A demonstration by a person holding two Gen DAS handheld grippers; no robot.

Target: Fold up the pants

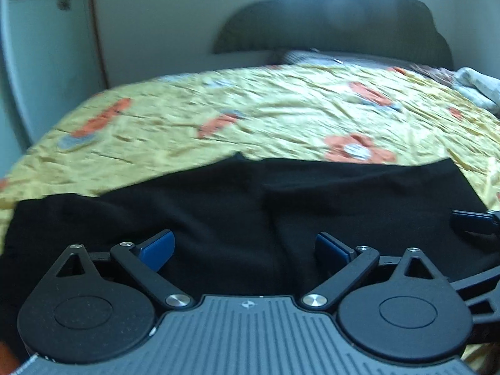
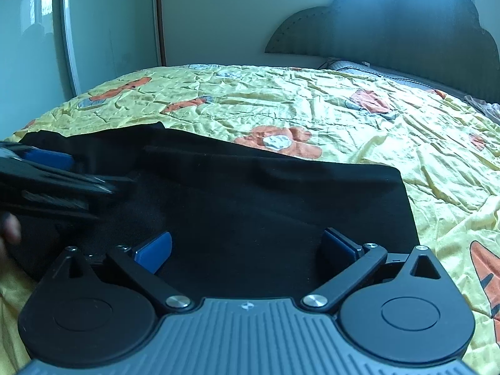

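Observation:
Black pants (image 1: pixel 250 206) lie flat on the yellow flowered bedspread (image 1: pixel 281 109), one layer folded over another. My left gripper (image 1: pixel 245 247) hovers over the near part of the cloth, its blue pads wide apart and holding nothing. In the right wrist view the same pants (image 2: pixel 265 200) spread out below my right gripper (image 2: pixel 247 247), which is open too with only cloth beneath. The left gripper (image 2: pixel 47 168) shows blurred at the left edge there, over the pants' left end. A tip of the right gripper (image 1: pixel 472 220) pokes in at the right edge of the left wrist view.
The bedspread (image 2: pixel 343 109) covers a wide bed with a dark scalloped headboard (image 2: pixel 390 31) behind. A wardrobe with sliding doors (image 2: pixel 93 31) stands at the left. Crumpled light cloth (image 1: pixel 478 89) lies at the far right of the bed. A hand (image 2: pixel 7 228) shows at the left edge.

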